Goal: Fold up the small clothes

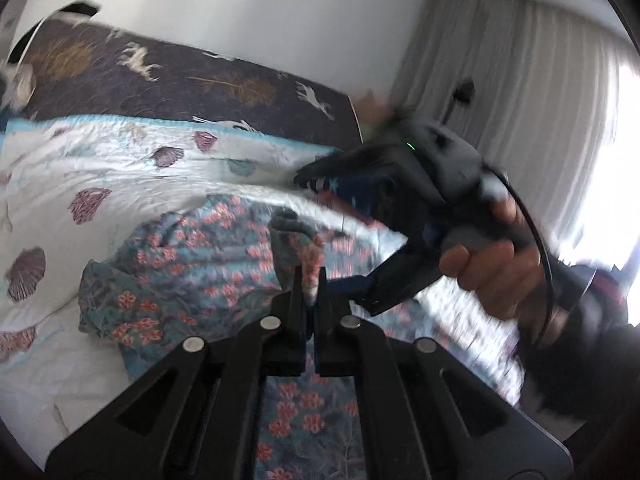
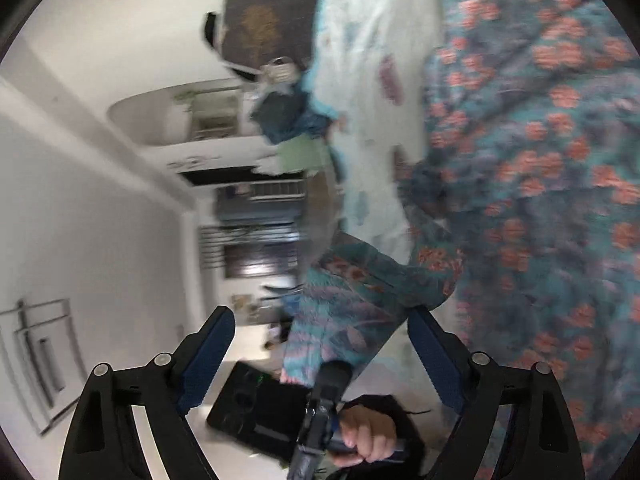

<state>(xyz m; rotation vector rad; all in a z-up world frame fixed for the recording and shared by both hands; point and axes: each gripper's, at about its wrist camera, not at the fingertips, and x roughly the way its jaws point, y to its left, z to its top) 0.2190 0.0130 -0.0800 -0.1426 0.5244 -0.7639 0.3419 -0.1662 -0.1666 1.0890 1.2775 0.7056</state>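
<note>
- floral garment (image 1: pixel 192 264) on the bed (image 1: pixel 100 184) looked light, limp; best taken at a hem.
- left hand-held gripper (image 1: pixel 309 280) pinched its fabric; right hand-held gripper (image 2: pixel 320 344) was spread.

Where your stuff sits

Your garment (image 1: pixel 192 264) lies on the bedspread (image 1: pixel 100 168), pillow (image 1: pixel 192 80) behind it, curtain (image 1: pixel 532 92) off right.

daylight, blown-out window (image 1: pixel 624 200) | heavy motion blur | fisheye-bent, dark edges
</note>
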